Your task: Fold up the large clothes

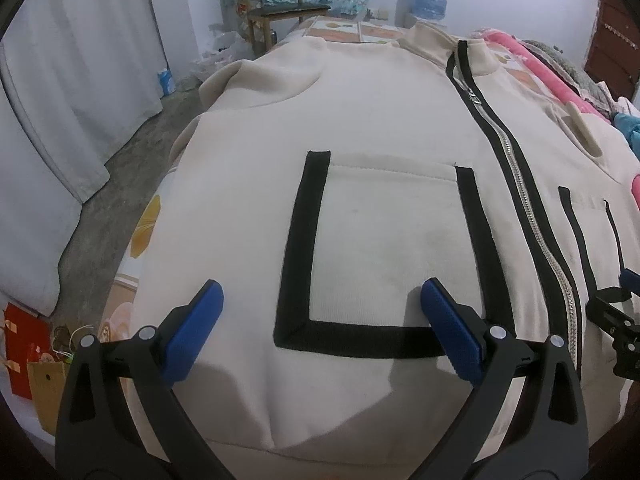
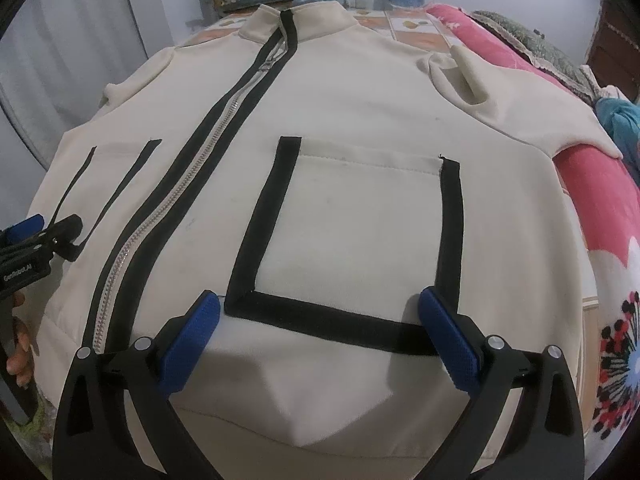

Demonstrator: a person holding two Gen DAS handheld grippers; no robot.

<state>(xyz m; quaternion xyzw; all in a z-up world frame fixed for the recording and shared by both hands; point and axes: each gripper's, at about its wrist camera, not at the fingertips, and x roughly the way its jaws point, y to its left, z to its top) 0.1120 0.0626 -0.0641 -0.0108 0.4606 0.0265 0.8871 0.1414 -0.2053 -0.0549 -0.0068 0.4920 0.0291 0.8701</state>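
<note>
1. The jacket [image 1: 248, 184] lies front-up and zipped on the bed [image 2: 600, 320], spread flat for folding; its hem sits directly below both jaw pairs.
2. The left gripper [image 1: 320, 312] has its jaws released, spread either side of the left pocket [image 1: 384, 240].
3. The right gripper [image 2: 320, 316] has its jaws released, straddling the right pocket [image 2: 360, 232].
4. Judgement: both are poised to pinch the hem.
5. The chair [image 1: 276, 4] stands well beyond the collar.

My two wrist cameras look forward, low and close, over the cream zip-front fleece jacket [image 1: 248, 128] [image 2: 360, 92]; both share its silver zipper [image 1: 516, 184] [image 2: 192, 184] and collar, each seeing the other's tongs.
</note>
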